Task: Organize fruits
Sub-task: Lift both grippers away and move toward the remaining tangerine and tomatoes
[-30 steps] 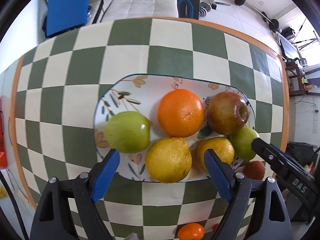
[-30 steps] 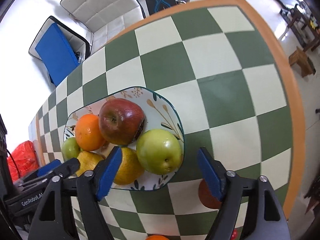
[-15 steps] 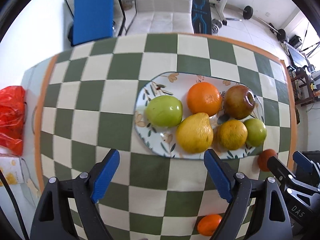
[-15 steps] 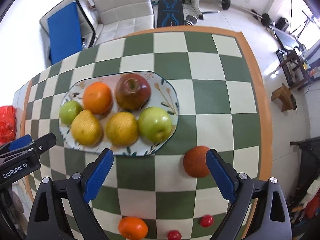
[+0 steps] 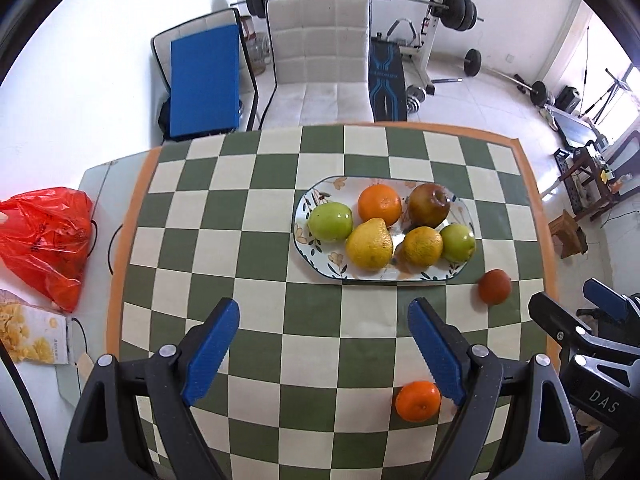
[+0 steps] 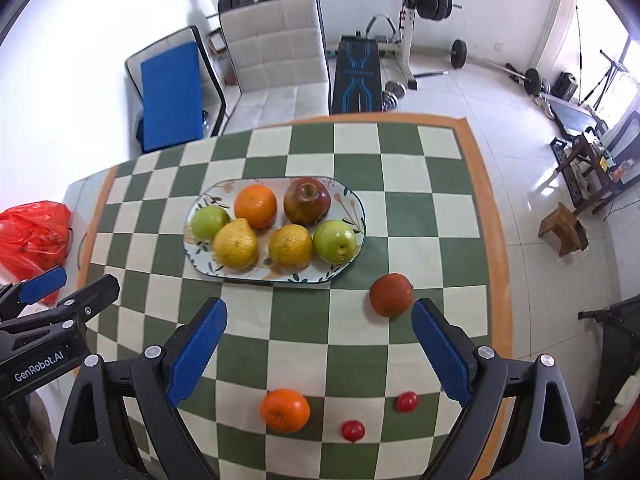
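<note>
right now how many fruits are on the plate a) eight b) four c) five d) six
d) The plate holds six: two green apples, an orange, a red apple and two yellow fruits; the rest lie loose on the checkered cloth.

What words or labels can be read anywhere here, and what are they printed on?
"DAS": on the body of the right tongs, seen from the left camera.
"GenRobot.AI": on the body of the left tongs, seen from the right camera.
Small print on the yellow snack packet and marks on the red bag: too blurred to read.
</note>
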Action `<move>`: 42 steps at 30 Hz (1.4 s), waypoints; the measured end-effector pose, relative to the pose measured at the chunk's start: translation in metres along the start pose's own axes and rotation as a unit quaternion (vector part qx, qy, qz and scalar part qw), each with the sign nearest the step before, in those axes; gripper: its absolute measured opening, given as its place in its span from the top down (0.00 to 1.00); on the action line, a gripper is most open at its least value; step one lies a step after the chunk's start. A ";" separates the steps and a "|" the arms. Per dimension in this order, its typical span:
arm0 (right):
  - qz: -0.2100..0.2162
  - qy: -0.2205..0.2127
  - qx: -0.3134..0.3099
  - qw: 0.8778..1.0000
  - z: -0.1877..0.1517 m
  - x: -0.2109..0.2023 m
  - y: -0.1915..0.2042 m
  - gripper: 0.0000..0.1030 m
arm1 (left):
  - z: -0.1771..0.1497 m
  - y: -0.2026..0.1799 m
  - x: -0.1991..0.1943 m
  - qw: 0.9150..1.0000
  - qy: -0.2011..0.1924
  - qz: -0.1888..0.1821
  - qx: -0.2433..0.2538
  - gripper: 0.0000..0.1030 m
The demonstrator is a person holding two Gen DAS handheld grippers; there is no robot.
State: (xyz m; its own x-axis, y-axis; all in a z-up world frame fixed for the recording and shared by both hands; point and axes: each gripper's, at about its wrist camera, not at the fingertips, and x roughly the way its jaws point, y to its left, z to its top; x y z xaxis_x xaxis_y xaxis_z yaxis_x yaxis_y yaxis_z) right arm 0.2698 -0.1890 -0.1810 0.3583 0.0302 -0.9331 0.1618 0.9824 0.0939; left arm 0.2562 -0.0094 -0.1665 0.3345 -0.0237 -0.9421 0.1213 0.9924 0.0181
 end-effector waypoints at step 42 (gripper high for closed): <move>-0.002 0.090 0.170 0.981 -0.130 0.030 -0.147 0.07 | -0.111 -0.127 0.141 0.968 0.220 -0.046 0.110 0.00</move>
State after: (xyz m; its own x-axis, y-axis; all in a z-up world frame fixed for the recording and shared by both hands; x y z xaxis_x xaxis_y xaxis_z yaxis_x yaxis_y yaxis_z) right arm 0.1372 -0.3080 -0.2679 0.1937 0.0895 -0.9770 0.4708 0.8652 0.1726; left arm 0.1840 -0.1249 -0.3392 -0.1114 -0.0099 -0.9937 0.3437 0.9379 -0.0479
